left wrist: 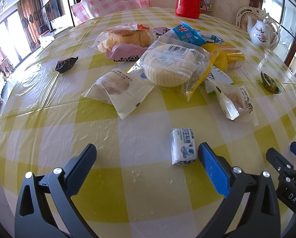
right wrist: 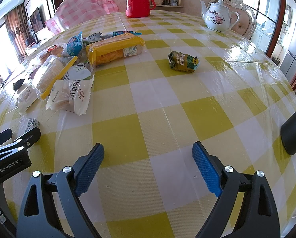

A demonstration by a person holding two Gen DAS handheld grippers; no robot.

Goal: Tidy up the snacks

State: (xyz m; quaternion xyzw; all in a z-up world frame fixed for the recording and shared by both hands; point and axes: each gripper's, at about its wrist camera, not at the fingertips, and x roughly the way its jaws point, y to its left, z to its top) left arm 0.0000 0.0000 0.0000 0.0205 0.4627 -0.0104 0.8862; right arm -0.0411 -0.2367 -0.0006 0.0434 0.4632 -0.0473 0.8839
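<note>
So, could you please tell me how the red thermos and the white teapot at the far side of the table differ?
The red thermos is tall, plain and cylindrical; the white teapot is squat, round and painted with pink blossoms. The thermos has no spout that shows, while the teapot has a curved spout pointing left. The thermos stands nearer the middle, the teapot further right. Both stand upright, lidded and handled, on the checked tablecloth.
</note>
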